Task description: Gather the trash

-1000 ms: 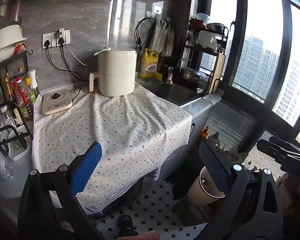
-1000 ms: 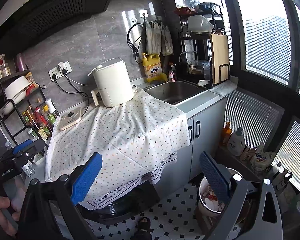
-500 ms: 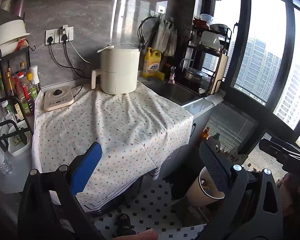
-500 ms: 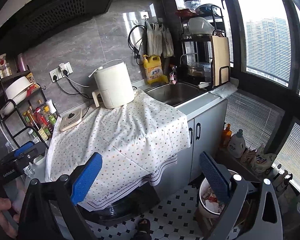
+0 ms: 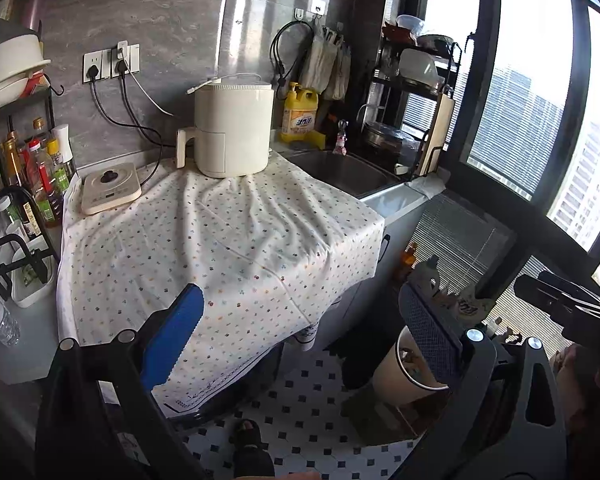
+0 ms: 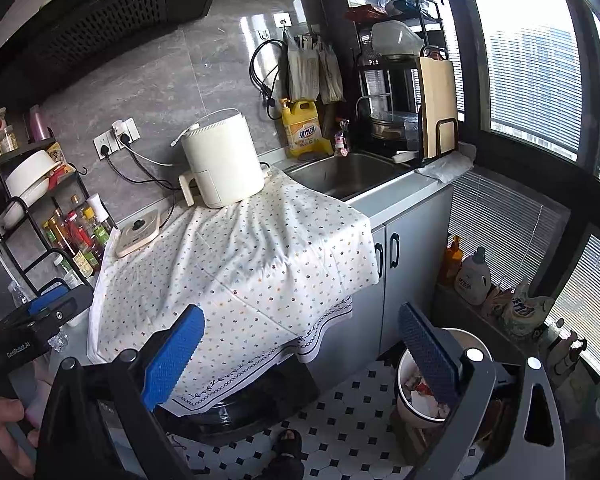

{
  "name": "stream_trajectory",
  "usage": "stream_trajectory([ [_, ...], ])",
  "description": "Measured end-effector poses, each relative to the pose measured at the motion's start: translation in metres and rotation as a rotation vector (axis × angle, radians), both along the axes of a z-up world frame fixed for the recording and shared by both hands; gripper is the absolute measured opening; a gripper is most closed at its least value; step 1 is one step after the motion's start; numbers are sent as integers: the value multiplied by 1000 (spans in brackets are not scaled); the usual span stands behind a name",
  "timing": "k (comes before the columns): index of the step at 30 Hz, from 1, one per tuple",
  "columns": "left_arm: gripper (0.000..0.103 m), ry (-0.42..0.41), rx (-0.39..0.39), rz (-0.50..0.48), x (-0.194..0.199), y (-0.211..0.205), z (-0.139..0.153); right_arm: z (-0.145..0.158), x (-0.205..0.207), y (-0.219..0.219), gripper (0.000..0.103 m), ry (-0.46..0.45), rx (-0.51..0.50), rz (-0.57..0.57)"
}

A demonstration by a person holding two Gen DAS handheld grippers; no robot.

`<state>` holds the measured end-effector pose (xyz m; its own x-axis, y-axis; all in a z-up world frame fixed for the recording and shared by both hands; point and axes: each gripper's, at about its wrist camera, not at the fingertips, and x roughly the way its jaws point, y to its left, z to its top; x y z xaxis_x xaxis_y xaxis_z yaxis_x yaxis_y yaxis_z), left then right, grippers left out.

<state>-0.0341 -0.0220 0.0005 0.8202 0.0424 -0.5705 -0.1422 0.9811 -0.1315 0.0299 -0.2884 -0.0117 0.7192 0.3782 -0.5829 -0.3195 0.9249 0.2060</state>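
Observation:
A cream trash bin (image 6: 406, 396) stands on the tiled floor at the lower right, with paper scraps and wrappers inside. In the left wrist view the same bin (image 5: 392, 376) shows partly behind my right finger. My left gripper (image 5: 300, 336) is open and holds nothing, hovering in front of the dotted tablecloth (image 5: 220, 248). My right gripper (image 6: 300, 354) is likewise open and empty, above the floor by the counter edge. No loose trash shows on the cloth. Each gripper appears in the other's view: the left gripper (image 6: 36, 320) and the right gripper (image 5: 568, 304).
A white air fryer (image 5: 234, 136) and a flat induction cooker (image 5: 110, 194) sit at the back of the cloth. The sink (image 6: 348, 172), a yellow detergent bottle (image 6: 302, 130) and a dish rack are to the right. A bottle rack (image 6: 72, 236) stands left; cleaning bottles (image 6: 474, 276) line the window sill.
Both views drift only slightly; the left wrist view has edged a little closer to the counter. Both grippers stay open and empty.

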Motion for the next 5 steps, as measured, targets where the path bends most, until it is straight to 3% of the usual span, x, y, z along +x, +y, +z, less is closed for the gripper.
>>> stream_trajectory([
  [5, 97, 29, 8, 36, -6, 7, -8, -8, 8, 5, 95, 22, 7, 18],
])
